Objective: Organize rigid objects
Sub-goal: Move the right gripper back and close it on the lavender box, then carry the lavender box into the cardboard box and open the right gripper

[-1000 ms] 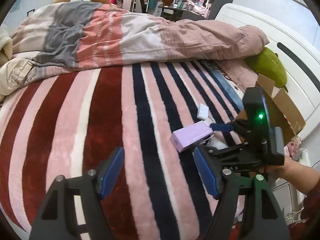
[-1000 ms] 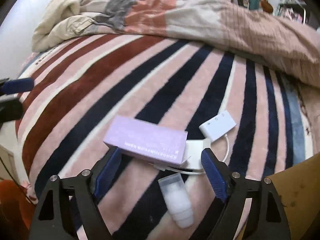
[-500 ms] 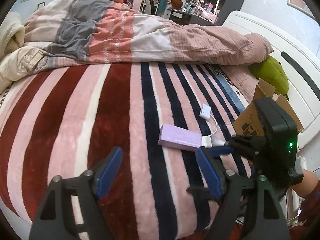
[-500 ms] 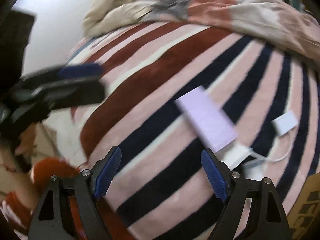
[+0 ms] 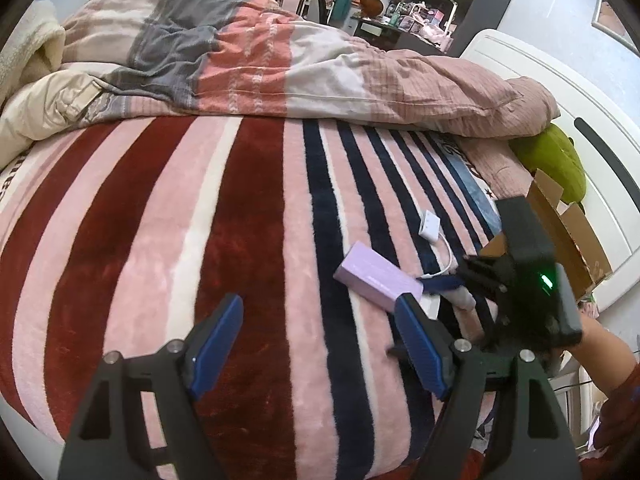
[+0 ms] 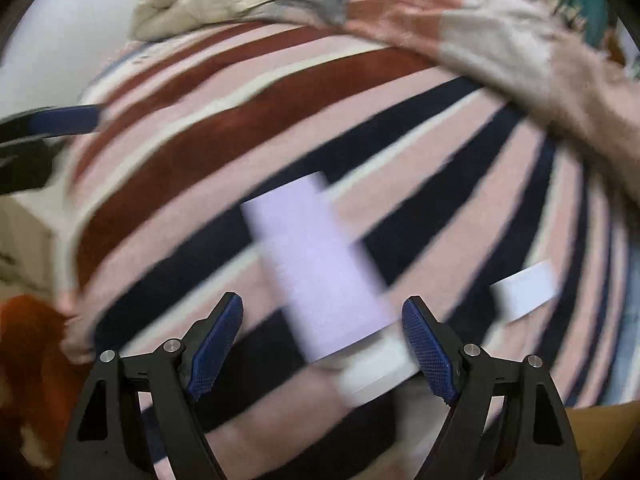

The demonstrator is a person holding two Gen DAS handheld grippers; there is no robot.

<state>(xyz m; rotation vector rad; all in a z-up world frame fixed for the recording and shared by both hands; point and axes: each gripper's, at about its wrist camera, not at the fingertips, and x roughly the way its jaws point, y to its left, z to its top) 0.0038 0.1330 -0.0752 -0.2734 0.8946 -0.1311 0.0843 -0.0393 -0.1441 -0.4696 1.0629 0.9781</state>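
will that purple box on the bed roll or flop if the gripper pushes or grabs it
The purple box looks flat-sided and straight-edged, so it should stay stiff and slide or pivot, not roll. It lies flat on the plush striped blanket, which may drag against a push. The open right gripper looks wide enough to straddle it.

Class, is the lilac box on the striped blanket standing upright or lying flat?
Lying flat: the lilac box rests on its broad face on the striped blanket.

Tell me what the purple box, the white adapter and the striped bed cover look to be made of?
Purple box: probably matte cardboard, with sharp edges, flat faces and no shine. White adapter: likely smooth plastic, a small molded block on a thin white cable. Striped bed cover: plush fleece, its fuzzy nap catching the light unevenly.
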